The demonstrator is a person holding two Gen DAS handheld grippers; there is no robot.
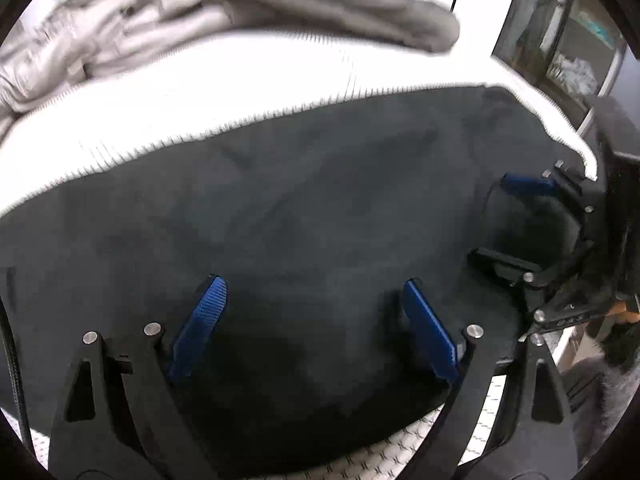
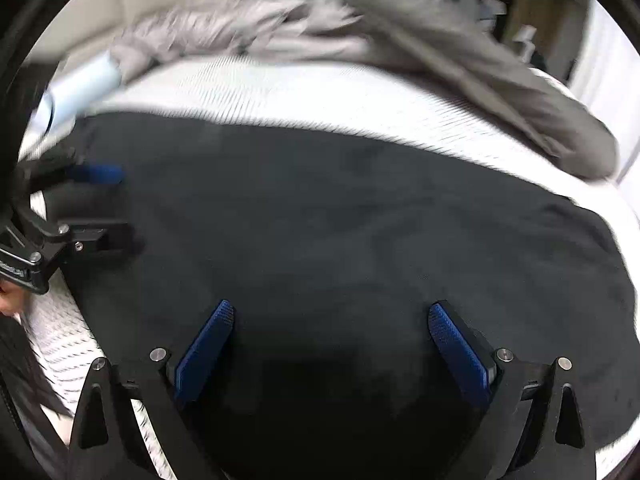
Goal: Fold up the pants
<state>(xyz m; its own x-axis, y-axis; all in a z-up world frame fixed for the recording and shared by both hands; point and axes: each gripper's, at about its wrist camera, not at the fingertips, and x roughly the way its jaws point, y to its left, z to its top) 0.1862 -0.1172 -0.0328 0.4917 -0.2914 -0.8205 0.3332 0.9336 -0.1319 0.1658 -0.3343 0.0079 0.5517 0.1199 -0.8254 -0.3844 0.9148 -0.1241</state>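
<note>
The dark pants (image 1: 300, 208) lie spread flat on a white quilted bed (image 1: 240, 92); they also fill the right wrist view (image 2: 340, 220). My left gripper (image 1: 316, 292) is open, its blue pads just above the near part of the cloth, nothing between them. My right gripper (image 2: 332, 320) is open over the pants too. The right gripper shows at the right edge of the left wrist view (image 1: 500, 220), open over the cloth. The left gripper shows at the left edge of the right wrist view (image 2: 104, 208), open.
A crumpled grey blanket (image 1: 248, 4) lies along the far side of the bed, also in the right wrist view (image 2: 400, 28). A pale blue item (image 2: 80, 88) lies at the far left. The bed's white cover (image 2: 60, 344) shows at the near left. Shelving (image 1: 568, 40) stands beyond the bed.
</note>
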